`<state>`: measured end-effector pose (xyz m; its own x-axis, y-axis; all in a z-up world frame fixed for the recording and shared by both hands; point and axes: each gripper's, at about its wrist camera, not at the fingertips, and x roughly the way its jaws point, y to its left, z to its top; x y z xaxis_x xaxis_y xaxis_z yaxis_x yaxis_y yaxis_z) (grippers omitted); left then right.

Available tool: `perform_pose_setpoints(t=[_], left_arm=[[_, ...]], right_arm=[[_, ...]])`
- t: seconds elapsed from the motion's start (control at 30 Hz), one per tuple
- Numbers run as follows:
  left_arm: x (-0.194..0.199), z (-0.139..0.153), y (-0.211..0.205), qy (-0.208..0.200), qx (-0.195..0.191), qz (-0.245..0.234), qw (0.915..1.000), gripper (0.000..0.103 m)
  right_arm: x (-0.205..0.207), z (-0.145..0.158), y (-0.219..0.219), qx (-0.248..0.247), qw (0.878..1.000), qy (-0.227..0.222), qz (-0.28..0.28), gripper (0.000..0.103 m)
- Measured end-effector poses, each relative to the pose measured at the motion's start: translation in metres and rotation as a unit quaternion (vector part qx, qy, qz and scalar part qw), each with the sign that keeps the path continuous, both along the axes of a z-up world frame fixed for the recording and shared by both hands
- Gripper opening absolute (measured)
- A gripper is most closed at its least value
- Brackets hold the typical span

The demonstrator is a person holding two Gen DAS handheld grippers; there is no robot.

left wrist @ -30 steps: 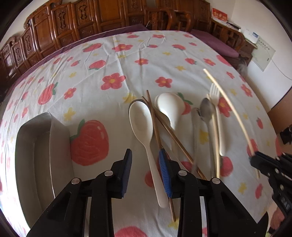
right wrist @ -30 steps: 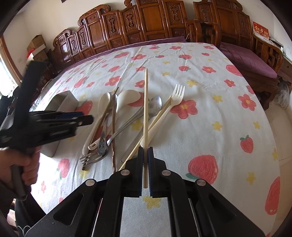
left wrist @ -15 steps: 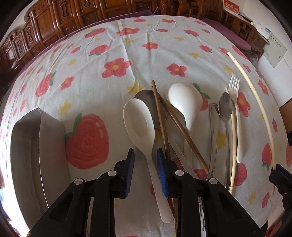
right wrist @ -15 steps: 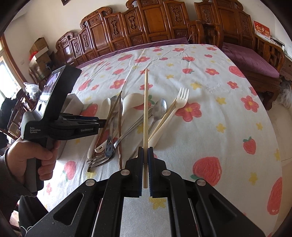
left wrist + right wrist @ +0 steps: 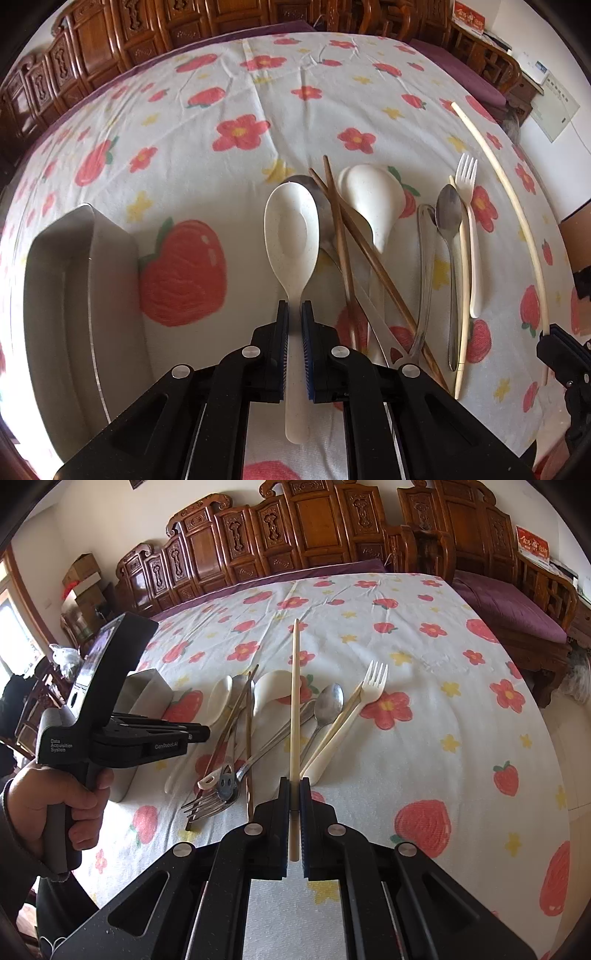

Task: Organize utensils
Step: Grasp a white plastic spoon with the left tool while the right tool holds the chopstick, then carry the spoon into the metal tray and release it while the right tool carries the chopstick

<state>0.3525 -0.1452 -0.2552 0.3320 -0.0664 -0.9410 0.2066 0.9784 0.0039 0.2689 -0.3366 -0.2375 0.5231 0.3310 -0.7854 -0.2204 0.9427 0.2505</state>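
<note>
Left gripper [image 5: 294,314] had its jaws clamped on the handle of the white spoon [image 5: 291,236], low on the neck just below the bowl. Bowl pointed far, handle tail ran back between the fingers. Gripping there likely keeps the jaws clear of the crossed brown chopsticks [image 5: 343,236] just to the right.

Right gripper [image 5: 294,794] had its jaws together on a pale chopstick [image 5: 294,701], clamped near its butt end, tip projecting far over the pile. Probably parked there while the left side works.

Metal tray [image 5: 74,295] sat at the left on the flowered cloth [image 5: 240,92], well apart from the pile, nothing visible in it. My read: that's the drop point, and the spoon goes there next.

Rest of the utensils lay in a rough fan on the bench: white ladle spoon [image 5: 373,199], steel spoon [image 5: 448,210], white plastic fork [image 5: 467,173], a second pale chopstick beside it. A steel fork [image 5: 207,805] lay at the near end of the pile, seen from the right wrist.

Risk: spoon handle is smooth, could pivot in the jaws on lift.
</note>
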Motion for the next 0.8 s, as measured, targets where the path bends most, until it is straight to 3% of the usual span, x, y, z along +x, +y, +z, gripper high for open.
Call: perform_pose_setpoints(t=[0.47, 0.8], left_arm=[[-0.019, 0.062, 0.012, -0.064, -0.004, -0.02, 0.9977, 0.006], [-0.037, 0.089, 0.04, -0.09, -0.013, -0.019, 0.9957, 0.006]], right_arm=[[-0.007, 0.017, 0.016, 0.009, 1.0, -0.018, 0.013, 0.006], [-0.018, 0.034, 0.04, 0.012, 0.999, -0.035, 0.035, 0.006]])
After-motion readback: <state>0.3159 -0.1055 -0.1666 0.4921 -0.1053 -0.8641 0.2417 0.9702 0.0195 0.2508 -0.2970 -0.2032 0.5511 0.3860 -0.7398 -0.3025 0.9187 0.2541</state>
